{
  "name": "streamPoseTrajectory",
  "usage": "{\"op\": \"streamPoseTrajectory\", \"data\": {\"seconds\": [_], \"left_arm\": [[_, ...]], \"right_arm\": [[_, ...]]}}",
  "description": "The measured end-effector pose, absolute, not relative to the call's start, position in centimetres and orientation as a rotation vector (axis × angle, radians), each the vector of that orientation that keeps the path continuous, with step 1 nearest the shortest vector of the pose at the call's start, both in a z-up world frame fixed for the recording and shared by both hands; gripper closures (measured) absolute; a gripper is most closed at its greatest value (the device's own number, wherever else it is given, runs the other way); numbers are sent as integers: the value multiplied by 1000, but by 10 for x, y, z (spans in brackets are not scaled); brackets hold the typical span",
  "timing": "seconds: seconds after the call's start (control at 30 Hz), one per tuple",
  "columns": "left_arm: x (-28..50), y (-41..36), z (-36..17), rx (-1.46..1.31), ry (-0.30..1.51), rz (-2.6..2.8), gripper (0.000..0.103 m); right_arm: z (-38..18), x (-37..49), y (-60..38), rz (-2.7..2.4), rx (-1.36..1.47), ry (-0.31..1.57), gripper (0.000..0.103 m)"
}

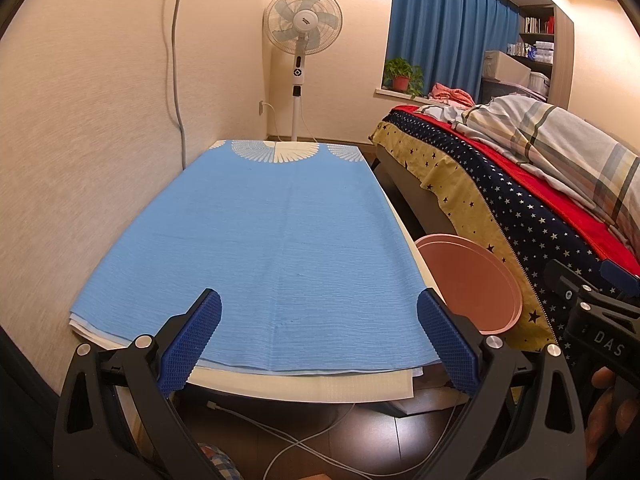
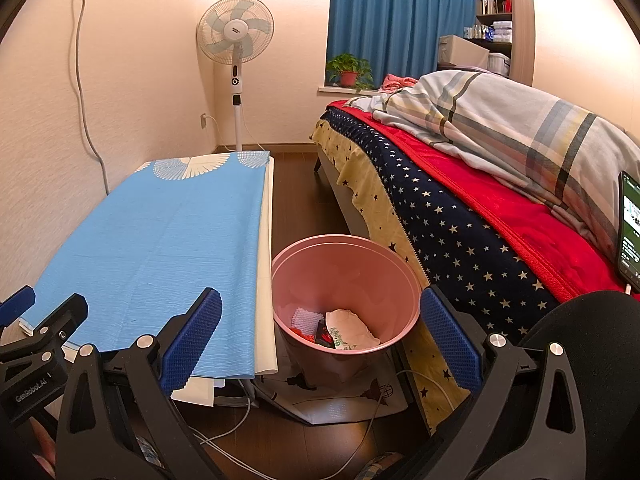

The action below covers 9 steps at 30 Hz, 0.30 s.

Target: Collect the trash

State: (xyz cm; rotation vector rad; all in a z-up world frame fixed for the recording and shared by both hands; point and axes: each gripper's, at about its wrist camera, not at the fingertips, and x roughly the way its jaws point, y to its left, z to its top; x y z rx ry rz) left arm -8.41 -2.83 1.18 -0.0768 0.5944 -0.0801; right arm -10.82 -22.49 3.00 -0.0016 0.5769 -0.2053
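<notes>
Trash [image 2: 344, 330] lies at the bottom of the pink bin [image 2: 404, 276] between table [image 2: 265, 280] and bed [image 2: 460, 216], while left gripper [image 1: 319, 340] and right gripper [image 2: 321, 340] hang released, holding nothing.

Home bedroom: made-up bed [image 2: 460, 184], blue curtains [image 2: 396, 20], standing fan [image 2: 236, 32], potted plant [image 2: 349, 69] on windowsill.

Two handheld grippers held side by side, both with fingers spread wide and empty.

The left gripper [image 1: 319, 334] points forward and level, its blue-padded fingers [image 1: 191, 344] far apart with nothing between them. The right gripper [image 2: 320, 334] sits just beside it, equally wide open and level. Fingertips of the hand [image 1: 606, 408] gripping the right gripper's handle show at the left view's edge.
</notes>
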Motion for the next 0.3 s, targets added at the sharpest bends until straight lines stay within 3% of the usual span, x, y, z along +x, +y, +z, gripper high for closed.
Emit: {"op": "streamPoseTrajectory", "data": {"seconds": [0.3], "left_arm": [[-82,-28,12,-76,599,-78,8]], "right_arm": [[30,-108,-226,-206,-1,578,5]]}}
